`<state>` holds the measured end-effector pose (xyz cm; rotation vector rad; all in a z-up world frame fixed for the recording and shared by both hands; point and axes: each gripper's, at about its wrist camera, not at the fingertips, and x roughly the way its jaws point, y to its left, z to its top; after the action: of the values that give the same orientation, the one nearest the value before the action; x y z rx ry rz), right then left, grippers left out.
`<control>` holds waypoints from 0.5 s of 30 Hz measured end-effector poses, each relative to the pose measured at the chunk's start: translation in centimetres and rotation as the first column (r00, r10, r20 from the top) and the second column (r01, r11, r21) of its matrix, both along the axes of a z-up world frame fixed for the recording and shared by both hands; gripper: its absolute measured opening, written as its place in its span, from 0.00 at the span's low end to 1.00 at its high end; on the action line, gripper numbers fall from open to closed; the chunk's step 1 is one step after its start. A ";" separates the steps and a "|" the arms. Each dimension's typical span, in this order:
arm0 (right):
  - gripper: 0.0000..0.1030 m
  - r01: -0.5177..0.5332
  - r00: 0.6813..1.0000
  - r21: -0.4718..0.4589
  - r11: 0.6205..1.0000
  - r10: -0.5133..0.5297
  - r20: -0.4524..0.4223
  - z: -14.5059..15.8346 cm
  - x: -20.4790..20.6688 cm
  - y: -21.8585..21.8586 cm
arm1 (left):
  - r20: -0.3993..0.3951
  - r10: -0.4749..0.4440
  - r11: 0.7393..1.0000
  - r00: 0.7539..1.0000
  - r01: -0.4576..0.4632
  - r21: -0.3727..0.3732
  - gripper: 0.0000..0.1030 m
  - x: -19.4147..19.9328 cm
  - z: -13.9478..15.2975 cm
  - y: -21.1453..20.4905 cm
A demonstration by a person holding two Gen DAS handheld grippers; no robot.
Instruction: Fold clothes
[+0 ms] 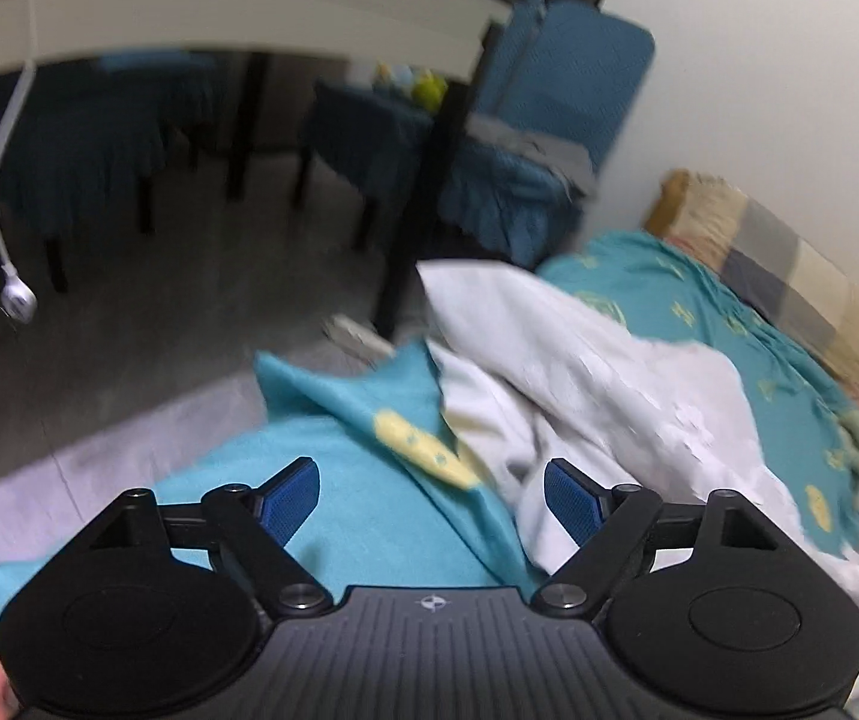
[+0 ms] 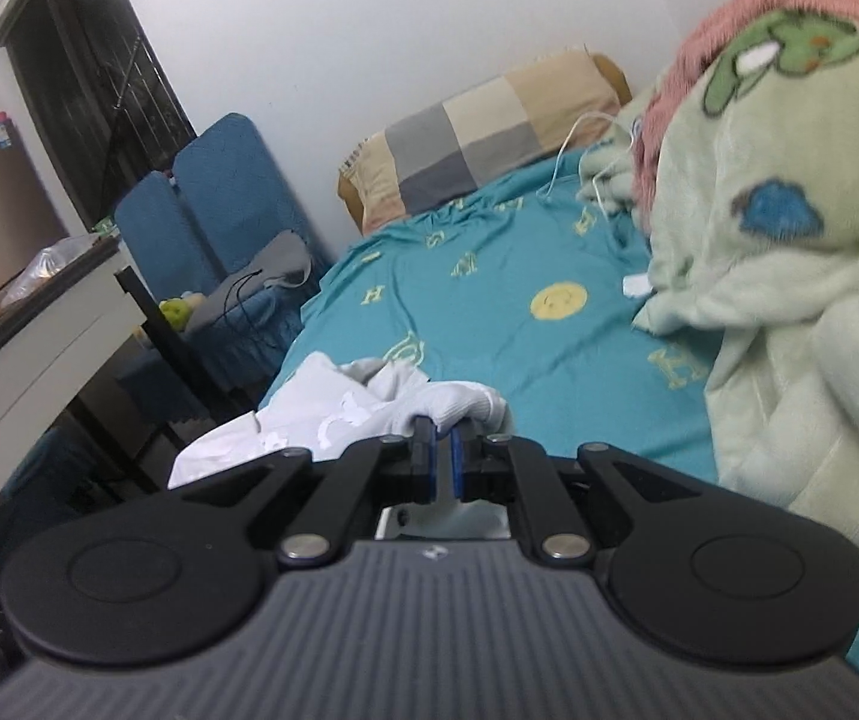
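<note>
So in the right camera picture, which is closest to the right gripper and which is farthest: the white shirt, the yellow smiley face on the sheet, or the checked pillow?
1. White shirt: pinched in the right gripper, low and left of centre.
2. Yellow smiley face: farther up the bed, on the teal sheet.
3. Checked pillow: farthest, at the head of the bed by the wall.

Garment (image 2: 333, 414) on bed's (image 2: 489, 312) near edge, pillow (image 2: 477, 138) behind, blanket (image 2: 789, 276) right.
</note>
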<state>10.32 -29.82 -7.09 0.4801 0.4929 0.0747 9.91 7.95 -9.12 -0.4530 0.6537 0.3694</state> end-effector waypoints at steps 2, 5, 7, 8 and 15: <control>0.08 -0.017 1.000 0.037 0.999 0.017 -0.001 0.1 -0.1 -0.2 | -0.010 -0.074 0.997 0.997 0.074 -0.010 0.80 -0.2 0.0 -0.8; 0.08 -0.043 0.999 0.098 0.994 0.043 0.000 0.4 -0.3 -0.4 | -0.005 -0.265 0.964 0.964 0.265 0.025 0.79 0.0 -0.3 -4.0; 0.08 -0.057 0.998 0.127 0.990 0.057 0.005 0.6 -0.6 -0.6 | -0.017 -0.438 0.896 0.899 0.438 0.068 0.79 -0.2 -0.5 -7.1; 0.08 -0.064 0.998 0.141 0.988 0.064 0.009 0.7 -0.7 -0.7 | -0.020 -0.502 0.859 0.865 0.501 0.109 0.79 -0.6 -0.7 -8.7; 0.08 -0.083 0.997 0.208 0.975 0.079 0.028 0.9 -0.8 -1.3 | -0.119 -0.685 0.615 0.719 0.658 0.434 0.71 -1.7 -3.9 -17.3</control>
<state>9.51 -31.17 -6.16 0.6646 0.4879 0.2109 8.23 -9.34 -13.07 0.2530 0.6096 -0.2272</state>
